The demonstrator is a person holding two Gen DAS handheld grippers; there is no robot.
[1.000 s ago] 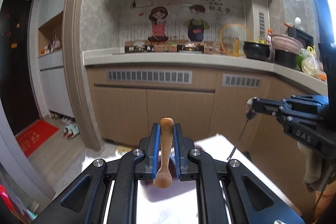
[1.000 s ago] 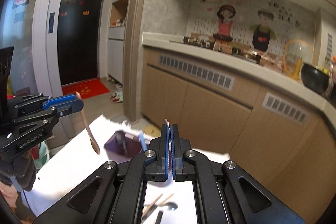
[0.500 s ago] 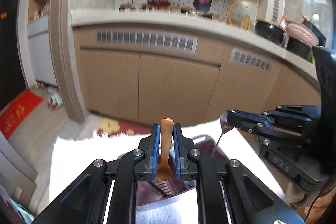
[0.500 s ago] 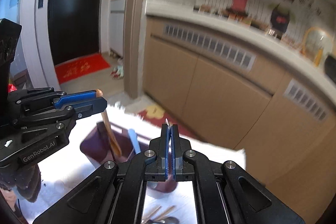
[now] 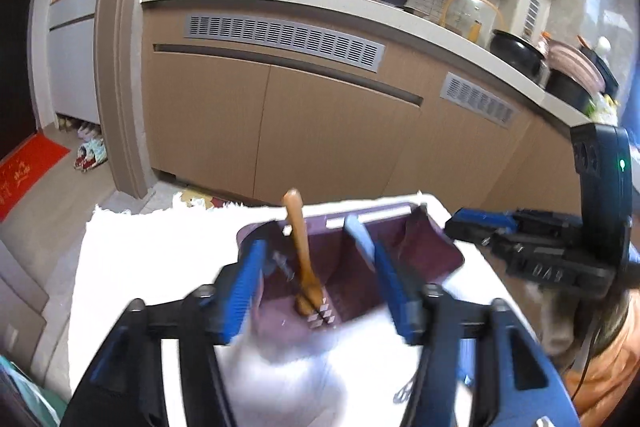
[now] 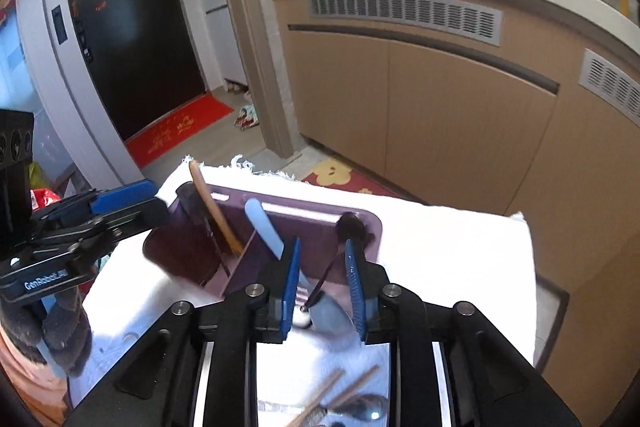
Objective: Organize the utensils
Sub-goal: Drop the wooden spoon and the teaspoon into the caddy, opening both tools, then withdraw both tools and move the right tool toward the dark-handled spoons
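A purple utensil holder (image 5: pixel 436 247) (image 6: pixel 320 211) with compartments stands on a white cloth. A wooden spoon (image 5: pixel 302 251) (image 6: pixel 214 215) stands free in its left compartment. My left gripper (image 5: pixel 316 279) is open just above that compartment, fingers either side of the spoon and apart from it. My right gripper (image 6: pixel 322 279) is open over the right compartment, where a dark metal spoon (image 6: pixel 340 251) leans free. A light blue utensil (image 6: pixel 266 231) stands in the middle.
The white cloth (image 6: pixel 452 251) covers a small table. Chopsticks (image 6: pixel 336 391) and a metal spoon (image 6: pixel 360 407) lie on it near me. Kitchen cabinets (image 5: pixel 336 131) stand behind, a doorway with a red mat (image 6: pixel 180 131) to the left.
Both grippers have tilted down over the holder and opened. The wooden spoon has dropped into the left compartment and the metal spoon into the right one.
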